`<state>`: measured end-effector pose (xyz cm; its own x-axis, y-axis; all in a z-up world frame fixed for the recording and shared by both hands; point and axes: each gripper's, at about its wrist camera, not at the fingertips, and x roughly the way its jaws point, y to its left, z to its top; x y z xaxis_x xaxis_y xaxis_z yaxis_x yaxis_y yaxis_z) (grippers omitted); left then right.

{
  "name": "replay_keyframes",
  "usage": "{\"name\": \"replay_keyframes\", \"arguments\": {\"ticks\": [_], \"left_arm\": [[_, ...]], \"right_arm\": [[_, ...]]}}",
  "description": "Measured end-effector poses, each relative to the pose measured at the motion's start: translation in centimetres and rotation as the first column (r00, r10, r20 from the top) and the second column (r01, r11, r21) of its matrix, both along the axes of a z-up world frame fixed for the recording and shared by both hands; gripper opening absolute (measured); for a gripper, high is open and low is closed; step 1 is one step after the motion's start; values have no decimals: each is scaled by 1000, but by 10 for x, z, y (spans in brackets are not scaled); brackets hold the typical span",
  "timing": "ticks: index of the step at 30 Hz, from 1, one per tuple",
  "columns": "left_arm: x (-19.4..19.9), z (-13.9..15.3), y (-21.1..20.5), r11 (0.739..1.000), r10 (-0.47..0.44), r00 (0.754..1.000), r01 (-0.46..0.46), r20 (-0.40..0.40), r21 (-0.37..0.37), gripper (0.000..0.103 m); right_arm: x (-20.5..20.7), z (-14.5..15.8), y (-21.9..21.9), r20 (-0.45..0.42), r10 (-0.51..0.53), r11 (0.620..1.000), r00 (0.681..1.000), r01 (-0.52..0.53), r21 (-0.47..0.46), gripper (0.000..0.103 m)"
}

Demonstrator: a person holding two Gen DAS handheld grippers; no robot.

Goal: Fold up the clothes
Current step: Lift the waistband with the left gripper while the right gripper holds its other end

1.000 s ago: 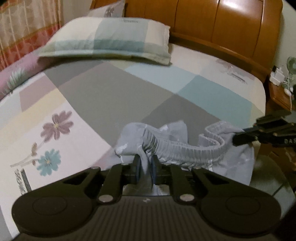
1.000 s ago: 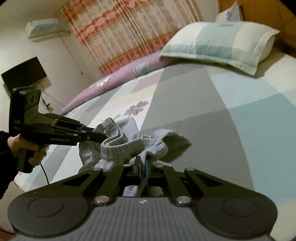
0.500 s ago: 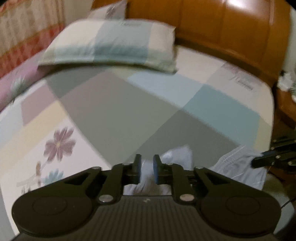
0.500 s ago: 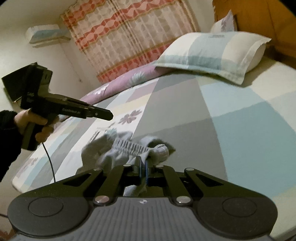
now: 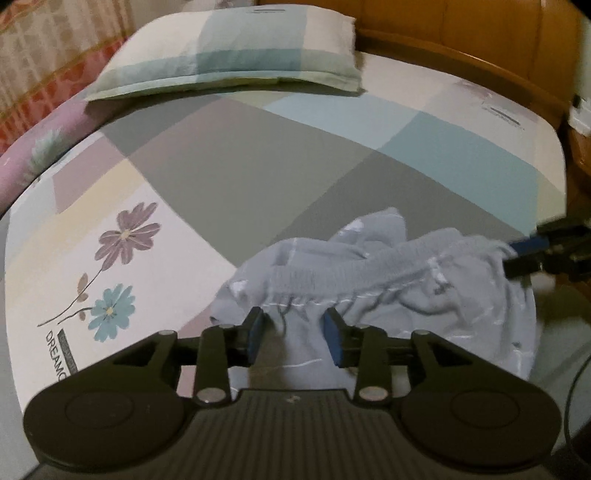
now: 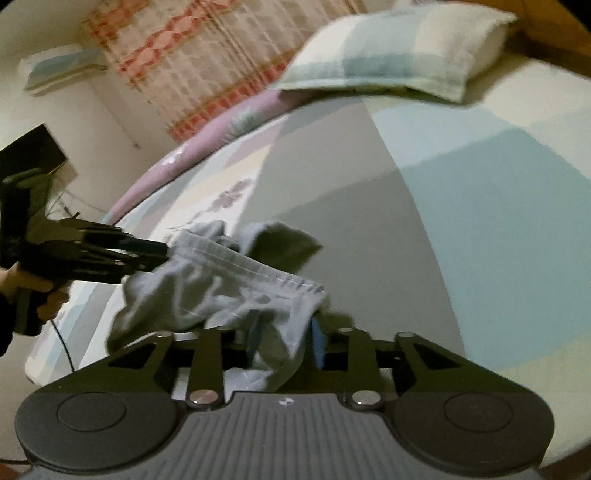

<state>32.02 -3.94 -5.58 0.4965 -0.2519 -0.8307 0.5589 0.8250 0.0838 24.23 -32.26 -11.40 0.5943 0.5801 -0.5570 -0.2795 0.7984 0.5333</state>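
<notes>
Grey shorts with an elastic waistband lie crumpled on the patchwork bed sheet. My left gripper is open just above the shorts' near end, jaws apart over the fabric below the waistband. In the right wrist view, the shorts drape between the spread fingers of my right gripper, which is open. The right gripper shows at the waistband's right end, one blue pad visible. The left gripper sits at the waistband's other end, held by a hand.
A checked pillow lies at the head of the bed before a wooden headboard. A patterned curtain and an air conditioner are on the far wall. The bed's right edge drops beside a nightstand.
Both grippers were shut on the waistband a second ago. The left opened first, then the right. The shorts have dropped onto the sheet and spread wider.
</notes>
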Motion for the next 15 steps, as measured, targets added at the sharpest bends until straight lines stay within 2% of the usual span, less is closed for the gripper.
{"name": "replay_keyframes", "arguments": {"ticks": [2, 4, 5, 6, 8, 10, 12, 15], "left_arm": [[-1, -2, 1, 1000, 3, 1000, -3, -5, -6, 36], [-2, -3, 2, 1000, 7, 1000, -7, -9, -13, 27], [-2, -4, 2, 1000, 8, 1000, -8, -11, -16, 12], [-8, -3, 0, 1000, -9, 1000, 8, -7, -22, 5], [-20, 0, -3, 998, -55, 998, 55, -7, -44, 5], [-29, 3, -6, 994, -101, 995, 100, -8, -53, 5], [-33, 6, -9, 994, -108, 992, 109, 64, -9, 12], [-16, 13, -2, 996, -61, 993, 67, 98, -51, 12]], "right_arm": [[-2, -3, 1, -12, 9, 1000, 1000, -9, 3, 37], [-5, -4, 2, -20, 22, 1000, 1000, -22, 6, 36], [-7, -5, 2, -24, 28, 1000, 999, -28, 8, 33], [-8, -6, 3, -28, 35, 999, 999, -35, 9, 22], [-11, -7, 3, -30, 49, 999, 998, -49, 5, 16], [-14, -6, 3, -25, 59, 998, 998, -59, -7, 17], [-13, -6, 3, -30, 54, 999, 998, -54, -6, 19], [-10, -7, 2, -38, 38, 999, 999, -38, 3, 21]]}}
